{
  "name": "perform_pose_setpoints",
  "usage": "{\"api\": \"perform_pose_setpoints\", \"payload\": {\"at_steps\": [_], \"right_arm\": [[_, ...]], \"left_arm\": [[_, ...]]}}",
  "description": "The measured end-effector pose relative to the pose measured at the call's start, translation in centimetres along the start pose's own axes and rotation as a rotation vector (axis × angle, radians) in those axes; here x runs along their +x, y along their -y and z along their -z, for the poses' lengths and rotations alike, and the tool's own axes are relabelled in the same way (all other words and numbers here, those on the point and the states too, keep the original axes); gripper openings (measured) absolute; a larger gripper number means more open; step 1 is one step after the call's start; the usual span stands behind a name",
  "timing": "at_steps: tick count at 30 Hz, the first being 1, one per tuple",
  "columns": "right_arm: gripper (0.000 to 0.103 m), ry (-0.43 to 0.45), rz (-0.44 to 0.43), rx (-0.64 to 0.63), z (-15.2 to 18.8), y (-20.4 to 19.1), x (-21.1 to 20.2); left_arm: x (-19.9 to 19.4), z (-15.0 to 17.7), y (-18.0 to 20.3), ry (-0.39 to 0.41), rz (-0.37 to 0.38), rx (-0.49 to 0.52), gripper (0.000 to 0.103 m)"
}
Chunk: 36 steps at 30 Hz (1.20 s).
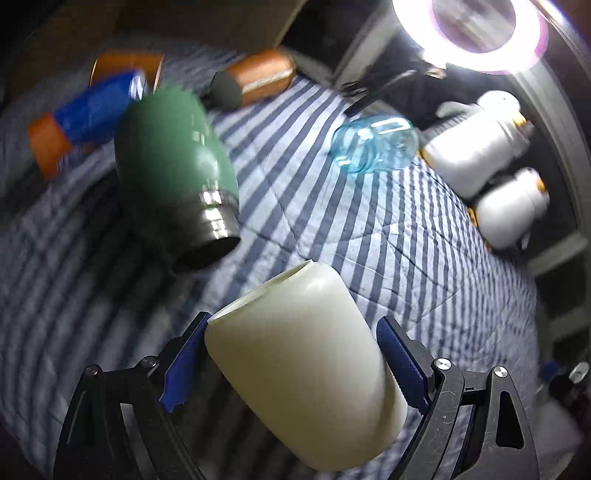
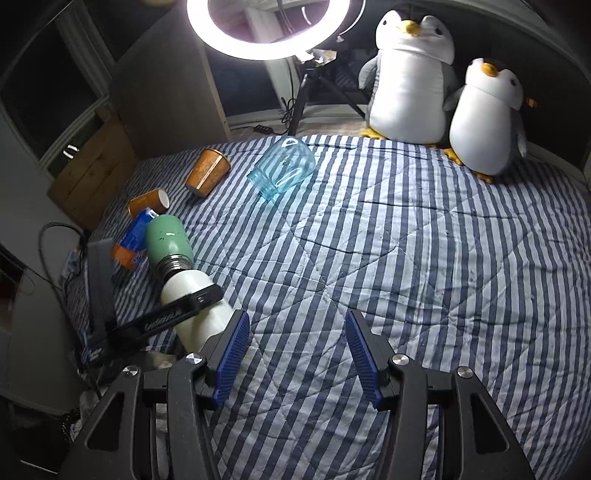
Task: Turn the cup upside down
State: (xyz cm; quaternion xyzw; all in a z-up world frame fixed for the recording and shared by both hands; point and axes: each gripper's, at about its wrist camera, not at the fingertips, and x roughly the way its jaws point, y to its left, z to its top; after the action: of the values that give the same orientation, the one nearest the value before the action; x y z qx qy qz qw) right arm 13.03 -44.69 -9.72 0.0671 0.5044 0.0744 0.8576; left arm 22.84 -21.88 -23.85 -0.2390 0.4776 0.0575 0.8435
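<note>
My left gripper point(image 1: 291, 354) is shut on a cream white cup point(image 1: 306, 369), held tilted above the striped bed with its rim pointing up and left. In the right wrist view the same cup point(image 2: 192, 291) sits in the left gripper's black fingers point(image 2: 173, 314), just in front of a green tumbler point(image 2: 166, 236). My right gripper point(image 2: 295, 354) is open and empty over the bedspread. The green tumbler point(image 1: 170, 162) lies on its side with its steel mouth toward me.
A striped quilt point(image 2: 406, 258) covers the bed. A clear blue glass jar point(image 2: 282, 166), two orange cups point(image 2: 207, 170) point(image 2: 149, 201) and a blue-orange can point(image 2: 133, 240) lie on it. Two plush penguins point(image 2: 410, 77) stand at the back right. A ring light point(image 2: 266, 26) stands behind.
</note>
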Motion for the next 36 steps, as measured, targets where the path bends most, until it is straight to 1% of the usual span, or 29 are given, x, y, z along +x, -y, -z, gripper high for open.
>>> {"api": "perform_pose_setpoints", "payload": {"at_steps": [1,3,6,7,9,11,13,14,15,17,19,21,23,25,27,30,36], "right_arm": [[0.05,0.01,-0.001,0.01,0.2,-0.1,0.0],[0.05,0.026,0.002,0.024,0.5,-0.4,-0.1],[0.05,0.05,0.006,0.045,1.2,-1.0,-0.1],[0.05,0.059,0.009,0.053,1.5,-1.3,0.0],[0.05,0.083,0.021,0.071,2.1,-1.8,0.0],[0.05,0.106,0.033,0.092,2.6,-2.0,0.1],[0.05,0.132,0.042,0.126,3.3,-2.2,0.2],[0.05,0.142,0.047,0.145,3.6,-2.2,0.3],[0.05,0.15,0.051,0.162,3.9,-2.3,0.3],[0.05,0.16,0.059,0.193,4.6,-2.6,0.4],[0.05,0.17,0.075,0.208,5.1,-3.2,0.4],[0.05,0.179,0.096,0.212,5.4,-3.8,0.2],[0.05,0.186,0.106,0.22,5.6,-4.2,0.0],[0.05,0.193,0.113,0.227,5.9,-4.5,-0.3],[0.05,0.202,0.13,0.229,6.2,-4.9,-0.6],[0.05,0.21,0.144,0.236,6.8,-5.2,-1.1],[0.05,0.244,0.174,0.226,7.7,-6.2,-2.4]], "left_arm": [[-0.4,0.1,0.2,0.023,-0.006,0.057,0.091],[-1.1,0.3,0.3,0.059,-0.009,0.133,0.091],[-2.1,0.5,1.1,0.135,-0.012,0.284,0.09],[-2.4,0.6,1.6,0.167,-0.014,0.344,0.09],[-3.0,0.8,2.3,0.231,0.0,0.424,0.089],[-3.8,1.4,3.2,0.336,0.001,0.555,0.089],[-4.2,2.6,3.8,0.411,-0.007,0.678,0.089],[-4.0,3.0,3.8,0.424,-0.007,0.714,0.089],[-3.9,3.4,3.9,0.422,-0.001,0.732,0.089],[-3.0,3.7,3.6,0.379,0.016,0.754,0.089],[-3.2,4.5,3.3,0.396,0.028,0.771,0.089],[-3.5,4.9,3.6,0.387,0.05,0.81,0.087],[-3.2,5.3,3.4,0.337,0.081,0.838,0.087],[-2.7,6.0,3.3,0.305,0.09,0.86,0.089],[-3.0,6.6,3.3,0.31,0.097,0.869,0.091],[-3.7,7.0,3.3,0.333,0.118,0.872,0.098],[-6.2,7.2,2.7,0.339,0.165,0.861,0.098]]}}
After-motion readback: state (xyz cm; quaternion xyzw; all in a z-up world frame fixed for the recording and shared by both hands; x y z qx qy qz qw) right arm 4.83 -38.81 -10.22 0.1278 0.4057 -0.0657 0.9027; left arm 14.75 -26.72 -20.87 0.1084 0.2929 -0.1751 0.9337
